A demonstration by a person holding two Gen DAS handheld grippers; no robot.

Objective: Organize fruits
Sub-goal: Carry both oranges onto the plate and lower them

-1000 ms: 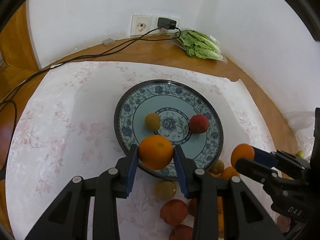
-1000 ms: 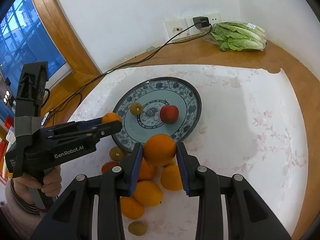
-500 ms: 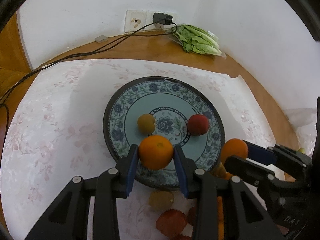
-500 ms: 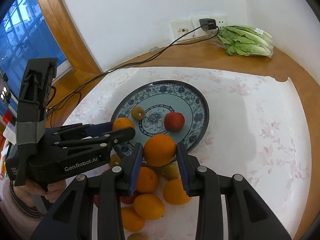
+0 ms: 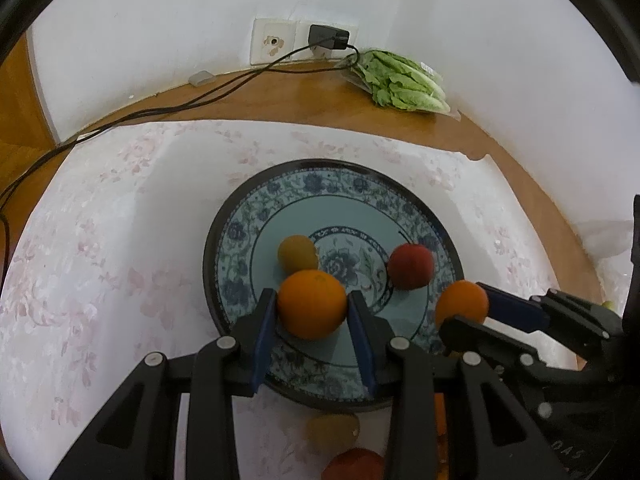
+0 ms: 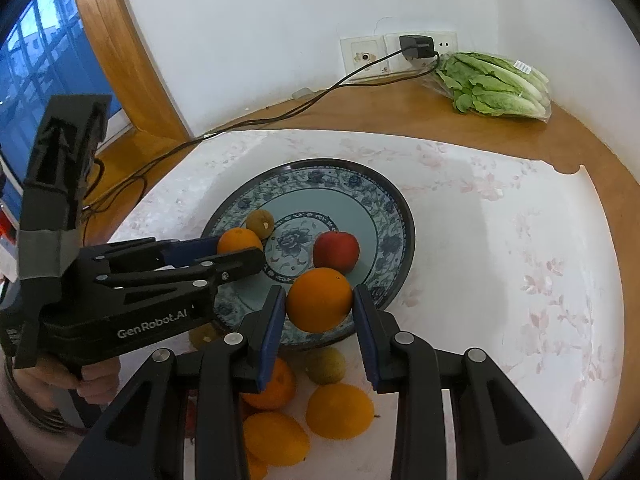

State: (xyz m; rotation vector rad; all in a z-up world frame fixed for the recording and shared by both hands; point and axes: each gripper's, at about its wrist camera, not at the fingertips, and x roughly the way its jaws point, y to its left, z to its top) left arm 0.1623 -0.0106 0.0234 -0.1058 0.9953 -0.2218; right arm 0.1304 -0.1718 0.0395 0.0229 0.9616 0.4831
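A blue patterned plate sits on the white cloth. On it lie a red apple and a small yellow-brown fruit. My left gripper is shut on an orange above the plate's near left part. My right gripper is shut on another orange over the plate's near rim.
Several loose oranges and small fruits lie on the cloth in front of the plate. A bag of lettuce lies at the back by the wall sockets. A black cable runs across the wooden table.
Both grippers have moved forward with their oranges, from short of the plate's near rim to over the plate. The plate and its fruits have not moved.
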